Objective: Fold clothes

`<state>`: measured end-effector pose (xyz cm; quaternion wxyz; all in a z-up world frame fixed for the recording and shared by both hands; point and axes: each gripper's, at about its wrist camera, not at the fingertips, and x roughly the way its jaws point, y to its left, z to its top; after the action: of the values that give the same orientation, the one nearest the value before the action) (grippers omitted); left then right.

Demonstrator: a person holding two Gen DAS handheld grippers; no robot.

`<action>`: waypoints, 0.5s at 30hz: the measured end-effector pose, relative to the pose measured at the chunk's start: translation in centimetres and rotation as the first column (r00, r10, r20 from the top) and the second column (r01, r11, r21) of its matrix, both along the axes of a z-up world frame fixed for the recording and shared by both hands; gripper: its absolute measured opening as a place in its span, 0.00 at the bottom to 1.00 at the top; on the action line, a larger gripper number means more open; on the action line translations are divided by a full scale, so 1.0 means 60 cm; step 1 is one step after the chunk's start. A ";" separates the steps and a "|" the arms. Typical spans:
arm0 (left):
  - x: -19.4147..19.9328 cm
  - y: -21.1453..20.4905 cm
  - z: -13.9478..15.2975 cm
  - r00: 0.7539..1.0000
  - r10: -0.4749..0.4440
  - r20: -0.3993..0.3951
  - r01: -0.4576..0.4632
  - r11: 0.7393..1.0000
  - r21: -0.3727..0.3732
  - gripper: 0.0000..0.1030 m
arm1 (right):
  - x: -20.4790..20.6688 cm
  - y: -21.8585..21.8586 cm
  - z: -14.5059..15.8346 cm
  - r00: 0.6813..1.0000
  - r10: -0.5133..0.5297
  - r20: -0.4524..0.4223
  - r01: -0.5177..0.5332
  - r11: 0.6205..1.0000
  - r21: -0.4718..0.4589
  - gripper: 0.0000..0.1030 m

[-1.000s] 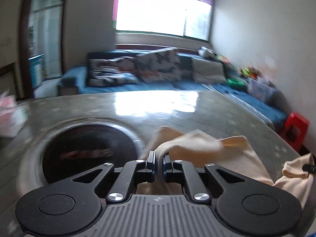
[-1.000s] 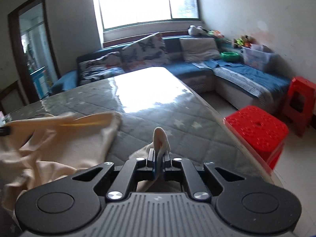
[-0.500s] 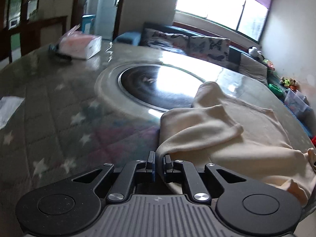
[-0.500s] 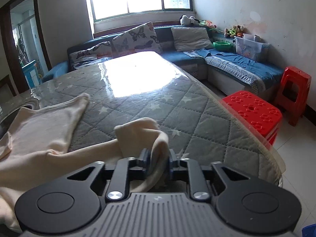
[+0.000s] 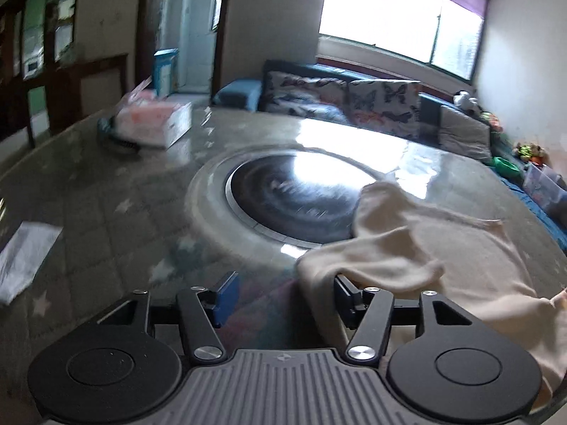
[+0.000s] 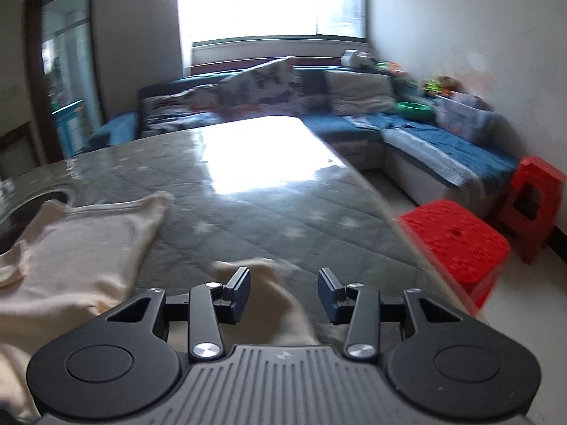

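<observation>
A cream garment [image 5: 443, 248] lies spread over the grey quilted table [image 5: 106, 219], one edge reaching the dark round inset [image 5: 294, 194]. My left gripper [image 5: 283, 295] is opening; the cloth edge drapes over its right finger and no pad presses on it. In the right wrist view the same cream garment [image 6: 81, 244] lies to the left, with a loose fold running between the jaws. My right gripper [image 6: 283, 292] is opening too, and its pads stand apart from that fold.
A pink and white tissue box [image 5: 152, 120] sits at the table's far left, and a white paper [image 5: 24, 258] lies near the left edge. Red plastic stools [image 6: 457, 244] stand beside the table's right edge. A blue sofa [image 6: 425, 134] runs along the far walls.
Both grippers were shut on the garment's corners and have let go, their jaws now apart. The left view swung left across the table, and the cloth has dropped flat.
</observation>
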<state>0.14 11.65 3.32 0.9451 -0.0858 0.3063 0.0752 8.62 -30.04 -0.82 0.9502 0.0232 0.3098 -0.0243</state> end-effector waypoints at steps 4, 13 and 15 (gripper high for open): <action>0.013 -0.019 0.010 0.999 -0.034 0.016 0.034 0.999 0.006 0.66 | 0.025 0.041 0.005 0.995 0.096 -0.001 -0.096 0.995 0.002 0.42; 0.063 -0.091 -0.004 0.978 -0.208 0.004 0.208 0.978 -0.010 0.34 | 0.079 0.130 -0.021 0.957 0.286 -0.048 -0.285 0.958 0.036 0.36; 0.074 -0.107 -0.014 0.969 -0.246 -0.005 0.246 0.969 -0.020 0.34 | 0.093 0.140 -0.027 0.952 0.300 -0.058 -0.298 0.954 0.035 0.35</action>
<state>4.56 5.21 2.49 0.9451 -0.0557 0.3189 -0.0453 14.19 -21.63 -2.44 0.9324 -0.0123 0.3397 0.1231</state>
